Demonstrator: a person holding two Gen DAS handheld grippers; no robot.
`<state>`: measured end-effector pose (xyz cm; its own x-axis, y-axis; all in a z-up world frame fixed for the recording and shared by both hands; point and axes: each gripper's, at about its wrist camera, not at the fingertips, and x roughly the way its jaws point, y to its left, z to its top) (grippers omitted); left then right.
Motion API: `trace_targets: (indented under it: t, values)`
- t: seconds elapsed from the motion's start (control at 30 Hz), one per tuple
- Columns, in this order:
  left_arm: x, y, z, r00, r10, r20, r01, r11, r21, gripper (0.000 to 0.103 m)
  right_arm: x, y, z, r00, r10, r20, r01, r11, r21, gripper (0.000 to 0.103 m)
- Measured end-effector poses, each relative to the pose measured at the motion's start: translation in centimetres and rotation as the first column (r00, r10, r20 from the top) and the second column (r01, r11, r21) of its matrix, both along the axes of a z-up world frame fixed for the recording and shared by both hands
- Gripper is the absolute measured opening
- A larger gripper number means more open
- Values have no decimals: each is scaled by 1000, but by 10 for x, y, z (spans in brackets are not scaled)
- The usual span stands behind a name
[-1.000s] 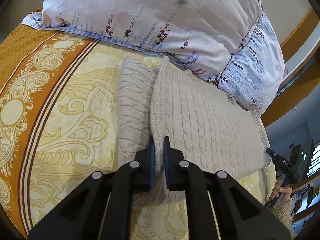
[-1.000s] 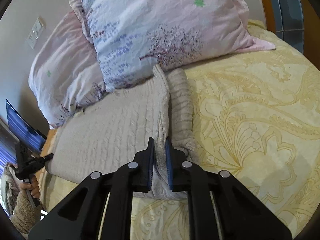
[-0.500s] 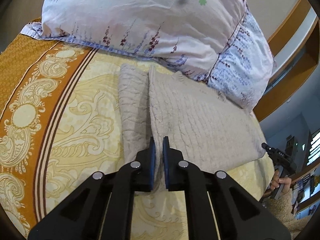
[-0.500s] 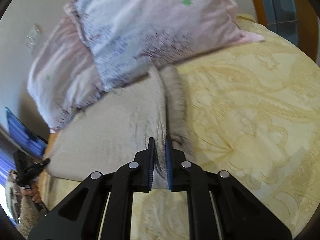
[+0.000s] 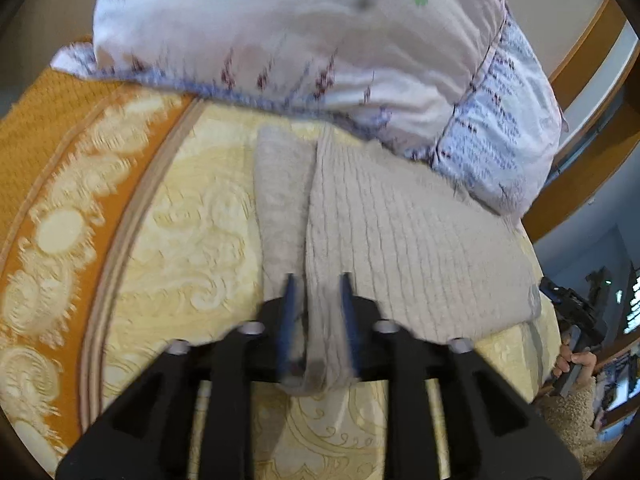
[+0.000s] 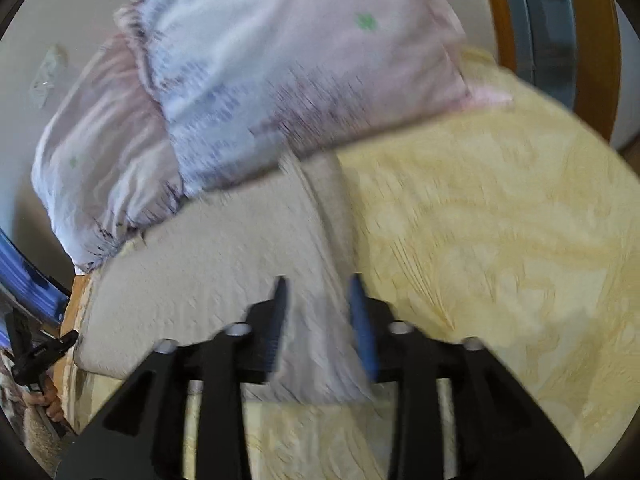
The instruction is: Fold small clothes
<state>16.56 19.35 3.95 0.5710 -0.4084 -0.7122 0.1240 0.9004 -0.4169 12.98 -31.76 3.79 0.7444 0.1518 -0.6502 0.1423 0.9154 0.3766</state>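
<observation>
A beige cable-knit sweater (image 5: pixel 416 248) lies folded on the yellow patterned bedspread (image 5: pixel 192 240), with a sleeve (image 5: pixel 280 200) folded along its left edge. It also shows in the right wrist view (image 6: pixel 224 256). My left gripper (image 5: pixel 317 280) has its jaws apart around the sweater's near left edge. My right gripper (image 6: pixel 316 280) has its jaws apart around the sweater's near right edge. Both views are blurred by motion.
Two floral pillows (image 5: pixel 320 52) lie against the far side of the sweater, also in the right wrist view (image 6: pixel 280 68). An orange border (image 5: pixel 52 184) runs down the bedspread's left. A wooden bed frame (image 6: pixel 592 52) stands at the right.
Both grippers were shut on the sweater's near edge and have now opened. The cloth has dropped onto the bedspread between the jaws.
</observation>
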Motion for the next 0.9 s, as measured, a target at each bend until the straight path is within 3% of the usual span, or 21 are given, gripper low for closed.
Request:
trace_targets:
  t: [0.2,0.33,0.5,0.6,0.7,0.83,0.9]
  values:
    - [12,-30,16,998,-41,56,41,999,0,46,41,38,8,993,121,-6,-121,992,-47,46]
    - [27,-52,9,997,-66,34,65,998,15,46,62,61,5,983,181,-30,-182,981,-61,46]
    - [39,-53,-9,999,-32,-16,33,999,27,46,76,91,-2,965,255,-60,-260,959,-116,46]
    - [40,-48,-16,1000,-22,-21,22,1000,-4,46,89,100,-18,958,250,-143,-271,950,-155,47]
    - [39,-43,-16,1000,-23,-20,23,999,-39,46,88,106,-20,961,241,-133,-264,944,-197,47]
    - [40,-9,-11,999,26,-37,-33,978,-206,49,85,108,-21,962,242,-124,-263,945,-195,48]
    - [41,8,-11,994,90,-56,-100,966,-237,54,86,105,-21,963,240,-121,-259,950,-175,48]
